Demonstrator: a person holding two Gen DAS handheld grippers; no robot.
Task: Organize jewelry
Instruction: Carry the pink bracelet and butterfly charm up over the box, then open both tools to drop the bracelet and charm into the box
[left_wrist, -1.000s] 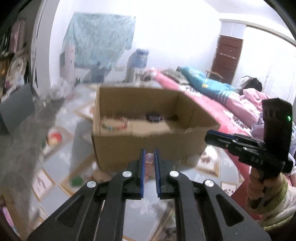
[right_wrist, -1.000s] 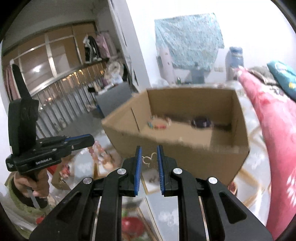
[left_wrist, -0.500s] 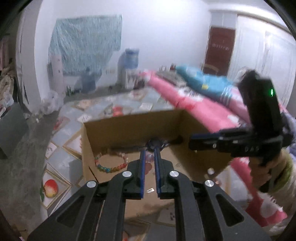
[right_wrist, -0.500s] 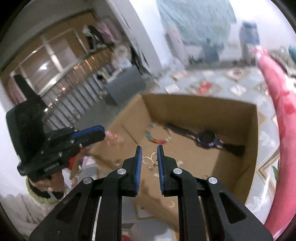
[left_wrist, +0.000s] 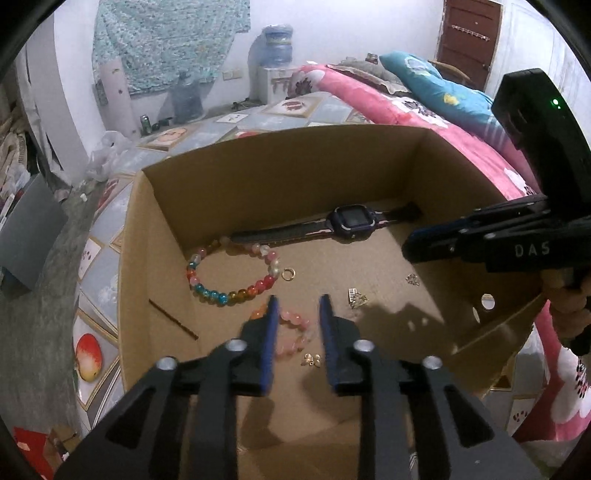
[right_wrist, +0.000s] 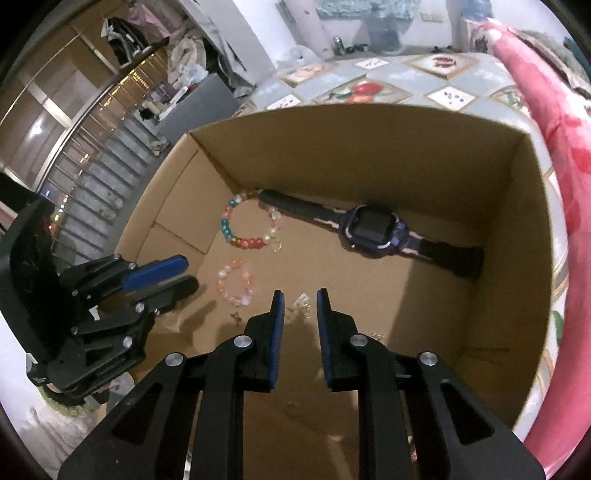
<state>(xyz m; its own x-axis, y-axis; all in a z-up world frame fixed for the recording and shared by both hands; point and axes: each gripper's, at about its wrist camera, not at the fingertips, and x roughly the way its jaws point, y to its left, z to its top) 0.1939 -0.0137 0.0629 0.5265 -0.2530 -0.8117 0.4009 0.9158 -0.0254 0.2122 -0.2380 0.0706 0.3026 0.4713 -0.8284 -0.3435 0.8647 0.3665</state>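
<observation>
Jewelry in my cardboard box (left_wrist: 159, 236)
I see a watch (left_wrist: 352, 221) by the far wall, a multicolored bead bracelet (left_wrist: 229, 273) toward the far-left corner, and a pink bracelet (right_wrist: 236, 282) mid-floor.

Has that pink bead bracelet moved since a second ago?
Yes. The pink bracelet was pinched in the left tool outside the cardboard box; now it lies on the box floor, and the tool's jaws have just opened.

Each hand-held gripper (left_wrist: 297, 314) is matte black with blue finger pads (left_wrist: 272, 332) and silver screws; the right hand-held gripper (left_wrist: 417, 245) bears white letters (DAS) and a green light.
</observation>
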